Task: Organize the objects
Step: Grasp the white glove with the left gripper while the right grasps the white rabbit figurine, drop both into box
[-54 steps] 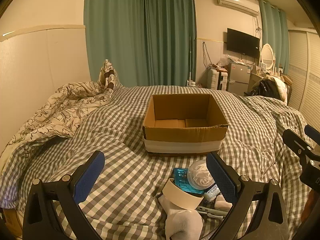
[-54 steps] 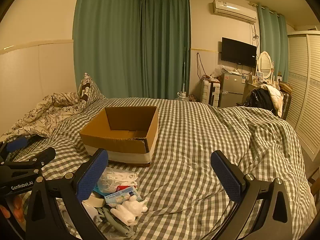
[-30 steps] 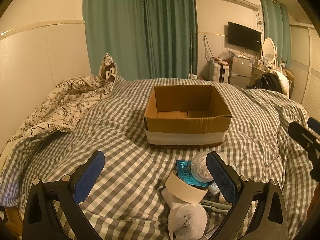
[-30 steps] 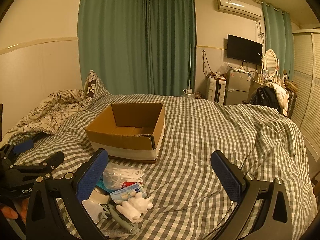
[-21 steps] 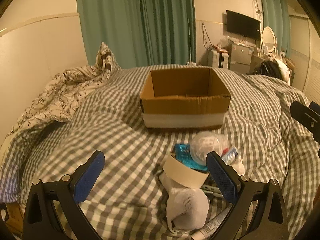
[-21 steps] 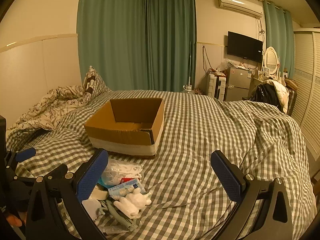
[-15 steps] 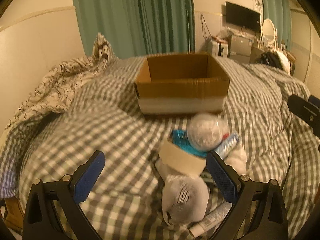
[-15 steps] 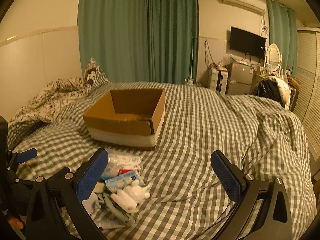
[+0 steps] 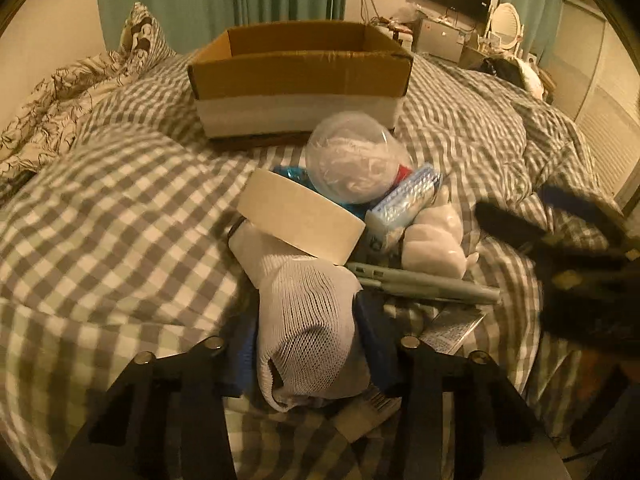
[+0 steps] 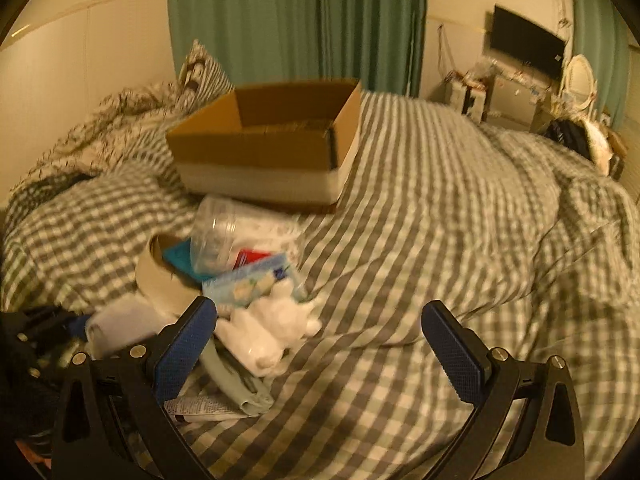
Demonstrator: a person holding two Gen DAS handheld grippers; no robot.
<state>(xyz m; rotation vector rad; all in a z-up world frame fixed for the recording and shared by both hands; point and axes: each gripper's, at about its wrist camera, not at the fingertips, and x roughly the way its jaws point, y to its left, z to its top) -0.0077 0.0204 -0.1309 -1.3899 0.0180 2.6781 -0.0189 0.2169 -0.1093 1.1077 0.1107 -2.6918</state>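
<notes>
A pile of small objects lies on the checked bedspread in front of an open cardboard box. My left gripper is shut on a white sock at the near end of the pile. Behind the sock are a roll of tape, a clear bag of white bits, a blue-white packet, a white plush toy and a grey pen-like tool. My right gripper is open and empty, low over the bed, its left finger beside the plush toy. The box also shows in the right wrist view.
A crumpled floral duvet and a pillow lie at the left of the bed. Bedspread folds rise at the right. Green curtains, a TV and cluttered furniture stand beyond the bed. The right gripper shows at the right of the left wrist view.
My left gripper has dropped forward onto the pile and shut on the white sock. My right gripper has moved down and closer to the pile, staying open.
</notes>
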